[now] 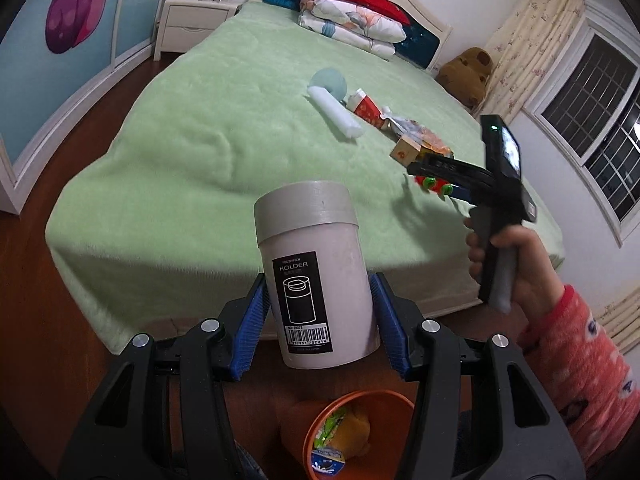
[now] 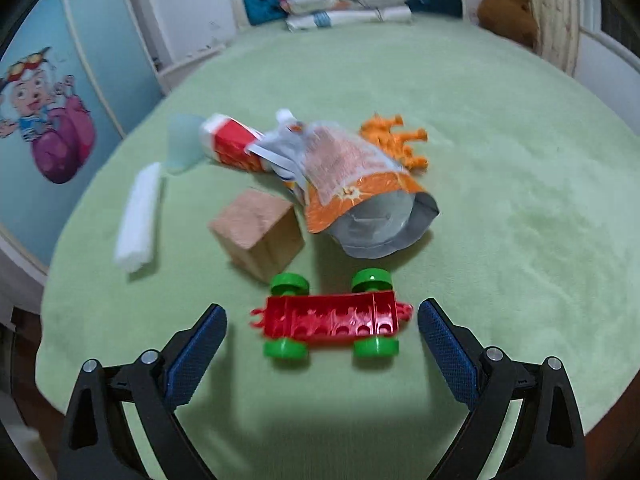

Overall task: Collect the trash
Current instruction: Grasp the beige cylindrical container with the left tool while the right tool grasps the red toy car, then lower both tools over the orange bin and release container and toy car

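My left gripper [image 1: 320, 320] is shut on a white toothpick-holder can [image 1: 320, 276] with a grey lid, held upright above an orange bin [image 1: 360, 432] that holds wrappers. My right gripper [image 2: 322, 344] stands open over the green bed, its blue pads either side of a red toy car [image 2: 332, 320] with green wheels, not touching it. Behind the car lie a wooden block [image 2: 258, 232], an orange and silver snack pouch [image 2: 360, 192], a red and white carton [image 2: 232, 144], a white foam roll [image 2: 138, 216] and an orange plastic toy [image 2: 396, 140]. In the left wrist view a hand holds the right gripper [image 1: 420, 166] over the bed's right side.
The green bed [image 1: 200, 152] fills both views, with folded quilts [image 1: 352, 24] at the headboard. A nightstand [image 1: 192, 20] stands at the back left, a brown plush toy [image 1: 466, 72] by the curtain. Dark wooden floor [image 1: 48, 340] lies to the left of the bed.
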Demonstrator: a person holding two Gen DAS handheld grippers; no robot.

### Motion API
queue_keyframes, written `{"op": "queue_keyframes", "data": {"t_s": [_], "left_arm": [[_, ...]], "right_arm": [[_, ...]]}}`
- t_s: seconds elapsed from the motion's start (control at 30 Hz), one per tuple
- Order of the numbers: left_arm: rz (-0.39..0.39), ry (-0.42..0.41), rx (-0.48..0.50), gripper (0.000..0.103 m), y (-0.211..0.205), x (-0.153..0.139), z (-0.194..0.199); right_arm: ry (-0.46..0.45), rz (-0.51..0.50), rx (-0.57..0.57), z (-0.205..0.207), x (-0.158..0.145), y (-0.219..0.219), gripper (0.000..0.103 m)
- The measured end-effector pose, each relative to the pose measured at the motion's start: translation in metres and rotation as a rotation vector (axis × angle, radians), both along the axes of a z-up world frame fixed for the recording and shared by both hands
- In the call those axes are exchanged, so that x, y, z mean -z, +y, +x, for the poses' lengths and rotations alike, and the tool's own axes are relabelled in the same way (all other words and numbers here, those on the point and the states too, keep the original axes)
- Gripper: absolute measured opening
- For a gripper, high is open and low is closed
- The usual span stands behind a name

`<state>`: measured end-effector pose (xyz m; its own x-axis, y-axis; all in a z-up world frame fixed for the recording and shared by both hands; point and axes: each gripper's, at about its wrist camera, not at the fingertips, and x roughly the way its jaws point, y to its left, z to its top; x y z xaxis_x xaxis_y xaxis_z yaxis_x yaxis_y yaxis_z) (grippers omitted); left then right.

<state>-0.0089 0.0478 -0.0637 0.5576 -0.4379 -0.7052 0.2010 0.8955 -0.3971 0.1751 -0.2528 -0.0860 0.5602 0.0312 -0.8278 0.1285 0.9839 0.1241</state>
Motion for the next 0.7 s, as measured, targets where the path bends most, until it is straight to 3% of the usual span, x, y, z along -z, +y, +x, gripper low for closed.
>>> {"op": "queue_keyframes", "data": {"t_s": [0.1, 0.47, 0.7], "left_arm": [[-0.01, 0.007, 0.0, 0.051, 0.001, 0.001, -0.002], [-0.012, 0.001, 0.017, 0.051, -0.006, 0.0, -0.003], [0.015, -0.002, 0.025, 0.051, -0.011, -0.004, -0.008]], "right_arm": [[0.016, -0.046, 0.004, 0.002, 0.002, 0.003, 0.075], [-0.01, -0.026, -0.016, -0.016, -0.013, -0.009, 0.075], [-0.072, -0.016, -0.097, -0.052, -0.04, -0.005, 0.075]]}}
